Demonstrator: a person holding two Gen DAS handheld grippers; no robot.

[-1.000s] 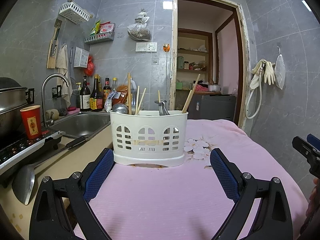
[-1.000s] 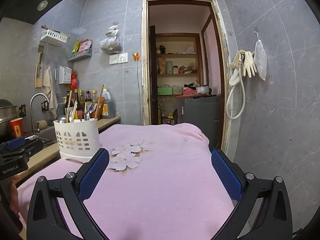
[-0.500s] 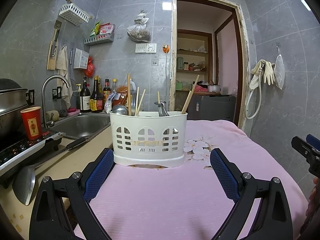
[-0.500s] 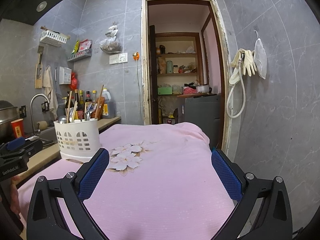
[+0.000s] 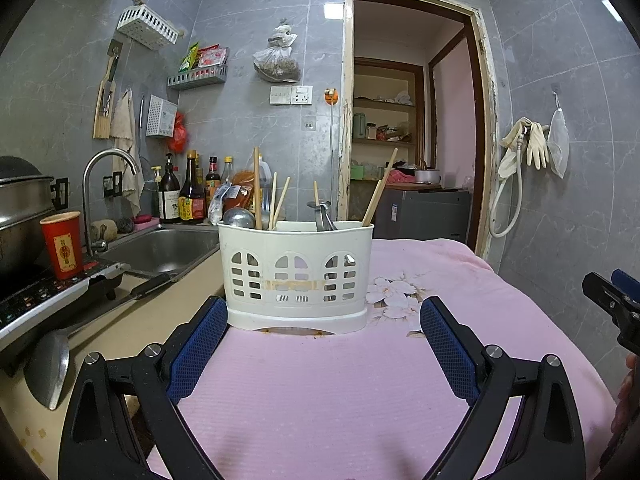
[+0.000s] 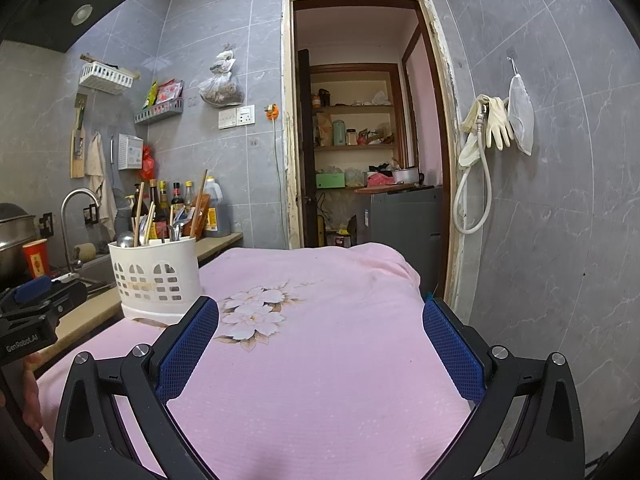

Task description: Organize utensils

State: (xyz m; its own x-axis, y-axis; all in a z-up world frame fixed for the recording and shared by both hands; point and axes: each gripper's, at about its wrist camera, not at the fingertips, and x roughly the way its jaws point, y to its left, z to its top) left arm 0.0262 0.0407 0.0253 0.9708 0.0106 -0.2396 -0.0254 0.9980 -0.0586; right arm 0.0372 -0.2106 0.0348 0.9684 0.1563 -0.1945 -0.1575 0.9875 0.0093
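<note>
A white plastic utensil holder [image 5: 296,276] stands on the pink cloth [image 5: 320,392], holding wooden chopsticks [image 5: 257,188], a metal ladle [image 5: 239,218] and metal tongs [image 5: 323,216]. My left gripper [image 5: 322,316] is open and empty, just in front of the holder, its fingers wider than the holder. The holder also shows in the right wrist view [image 6: 154,276], at the left. My right gripper [image 6: 320,320] is open and empty above the pink cloth [image 6: 328,360], to the right of the holder.
A steel sink [image 5: 160,246] with faucet, sauce bottles [image 5: 188,192], a red paper cup [image 5: 62,246], a stove and a metal spatula [image 5: 48,364] lie at the left on the counter. An open doorway [image 6: 360,140] is behind. Gloves and a hose hang on the right wall [image 6: 488,128].
</note>
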